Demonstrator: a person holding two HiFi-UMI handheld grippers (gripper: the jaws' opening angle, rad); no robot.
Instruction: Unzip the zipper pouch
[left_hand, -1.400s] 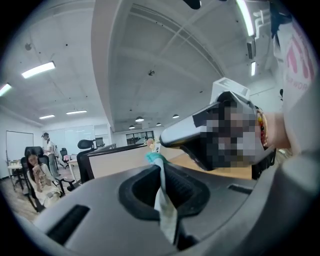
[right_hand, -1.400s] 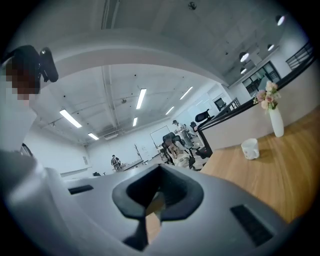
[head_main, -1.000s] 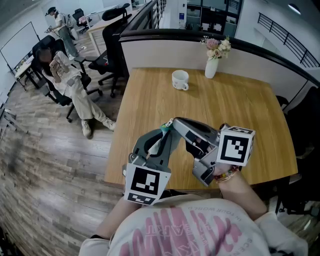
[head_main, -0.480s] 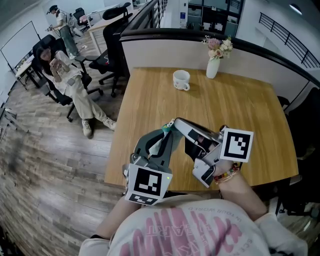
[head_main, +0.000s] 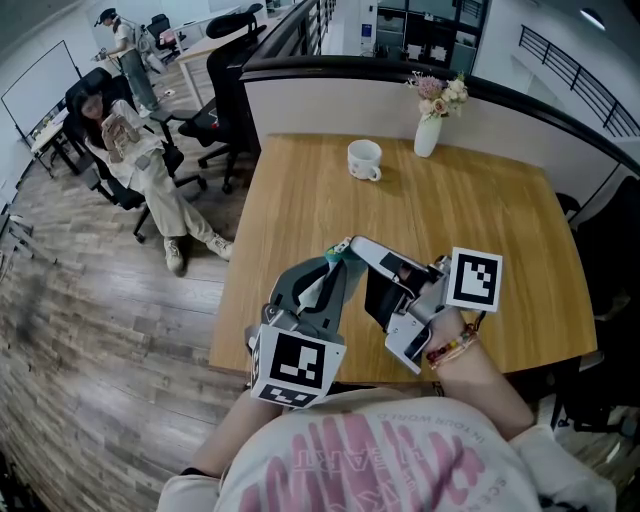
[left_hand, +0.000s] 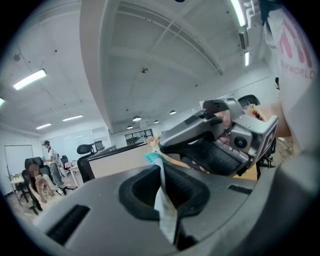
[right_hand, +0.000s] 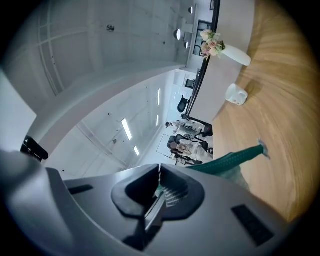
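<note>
Work on the teal zipper pouch (head_main: 331, 255) stands at the opening pull, with the bag held up between two handheld tools over the near part of a wooden table (head_main: 500, 230). At left, the left gripper (head_main: 335, 268) has its jaws pressed together on one end of the pouch, pinching a fold of pale fabric tipped with teal flat between the pads, and appears to serve as the anchor. At centre, the pouch shows as little more than a sliver of teal where the two tool tips meet. To the right, the right gripper (head_main: 356, 246) reaches in almost nose to nose with its partner. Its jaws have just eased a touch wider and are nipped on a small ridged piece that looks to be the zipper pull (right_hand: 172, 195), while the pouch's teal top edge runs away from them above the tabletop. No view shows how far the zipper is open, though the closeness of the two tools suggests most of the run lies ahead. By that reading, the next move calls for the left tool to hold firm while the right draws the pull along the teeth, keeping the fabric taut and the light grip from slipping. Farther back, a white mug (head_main: 363, 158) and a vase of flowers (head_main: 428, 135) stand well clear.
</note>
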